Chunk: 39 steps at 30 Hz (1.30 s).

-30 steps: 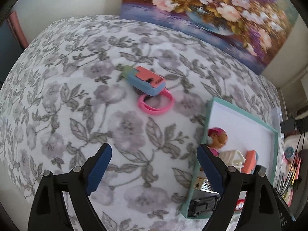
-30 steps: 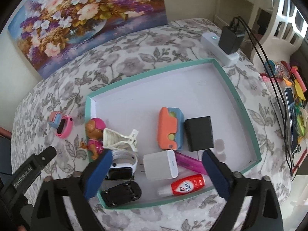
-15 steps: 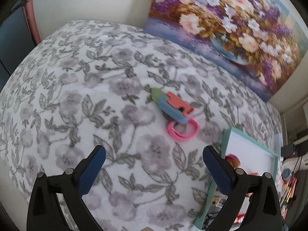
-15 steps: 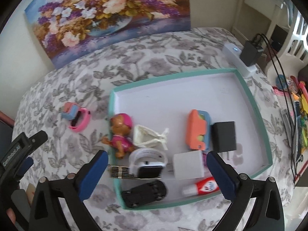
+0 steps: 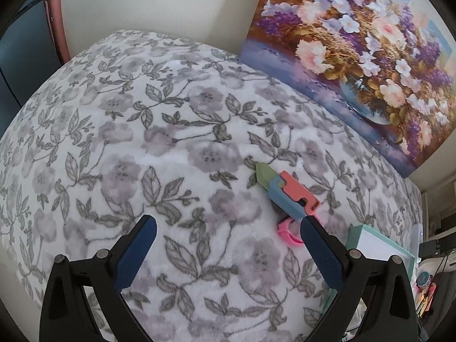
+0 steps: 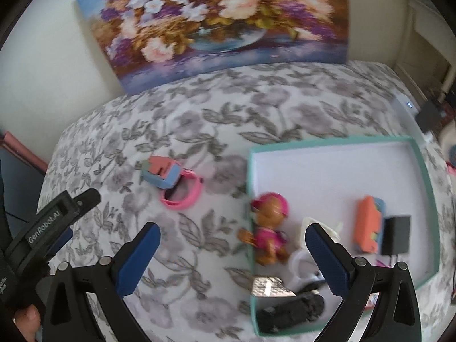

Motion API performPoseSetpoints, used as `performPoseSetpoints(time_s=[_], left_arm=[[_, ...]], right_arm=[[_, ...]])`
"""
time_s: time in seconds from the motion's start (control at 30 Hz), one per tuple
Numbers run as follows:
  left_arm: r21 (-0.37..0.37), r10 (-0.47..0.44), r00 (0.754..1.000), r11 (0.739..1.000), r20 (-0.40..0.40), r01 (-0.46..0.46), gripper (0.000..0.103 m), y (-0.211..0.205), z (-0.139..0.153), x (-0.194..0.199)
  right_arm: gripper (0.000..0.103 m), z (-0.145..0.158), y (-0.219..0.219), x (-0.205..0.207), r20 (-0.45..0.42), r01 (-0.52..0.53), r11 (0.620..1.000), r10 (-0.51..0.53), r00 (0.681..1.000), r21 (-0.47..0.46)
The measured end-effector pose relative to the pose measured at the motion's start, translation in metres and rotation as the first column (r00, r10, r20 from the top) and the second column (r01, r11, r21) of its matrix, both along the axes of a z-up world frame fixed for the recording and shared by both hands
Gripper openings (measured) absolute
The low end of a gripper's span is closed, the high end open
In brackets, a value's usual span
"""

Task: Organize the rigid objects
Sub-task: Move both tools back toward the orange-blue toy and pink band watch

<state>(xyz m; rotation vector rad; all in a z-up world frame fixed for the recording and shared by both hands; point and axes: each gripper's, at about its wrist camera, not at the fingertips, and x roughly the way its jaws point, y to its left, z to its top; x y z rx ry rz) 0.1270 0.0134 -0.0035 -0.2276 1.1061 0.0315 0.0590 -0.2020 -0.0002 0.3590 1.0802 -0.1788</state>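
Grey-and-white floral fleece blanket [image 5: 176, 148] covers the whole work surface, with a flower painting on canvas [image 5: 367, 57] leaning against the pale wall behind it.

In the left wrist view the left gripper [image 5: 225, 228] hangs over bare blanket, its blue-padded fingers [image 5: 136, 253] spread wide with nothing between them. Just beyond the tip of the right-hand finger lies a small blocky toy of blue, coral and green plastic [image 5: 287, 193], resting on top of a pink plastic wrist band [image 5: 287, 233]; the band is partly hidden behind that finger. Further out past the same finger shows a corner of the shallow teal-rimmed white tray [image 5: 367, 230].

In the right wrist view the right gripper [image 6: 232, 235] also has its fingers [image 6: 138, 259] wide apart and empty. The blocky toy [image 6: 161, 172] and pink band [image 6: 183, 195] lie ahead of the left-hand finger, on the blanket outside the tray. The tray's near left wall [image 6: 249, 188] stands between the two fingers. Inside it, between the fingers, lies a brown puppy figure in a pink cap [image 6: 268, 228]; below it sit a black toy car [image 6: 290, 312] and a patterned card [image 6: 270, 286]. Beyond the right-hand finger are an orange-and-blue toy block [image 6: 369, 225] and a black power adapter [image 6: 397, 235]. The left gripper's black body [image 6: 48, 228] shows beside the left-hand finger.
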Motion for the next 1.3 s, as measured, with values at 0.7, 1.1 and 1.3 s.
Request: performPoseSetpoints(time_s=[0.7,1.1,1.3], left_arm=[[0.015,0.042,0.994,0.999,-0.100,-0.041,0.101,0.016,-0.042,0.061],[0.053,0.079,0.987,0.996,-0.143,-0.072,0.101,0.025,-0.061,0.068],[0.055,0.082,0.985,0.996,-0.153,-0.075,0.101,0.029,-0.065,0.069]], right_arm=[[0.103,-0.061,0.041,0.084,-0.069,-0.137,0.990,0.136,0.988,-0.011],[0.100,-0.081,0.049,0.100,-0.084,-0.171,0.985,0.168,0.982,-0.027],[0.096,-0.092,0.058,0.105,-0.101,-0.194,0.980,0.188,0.977,-0.053]])
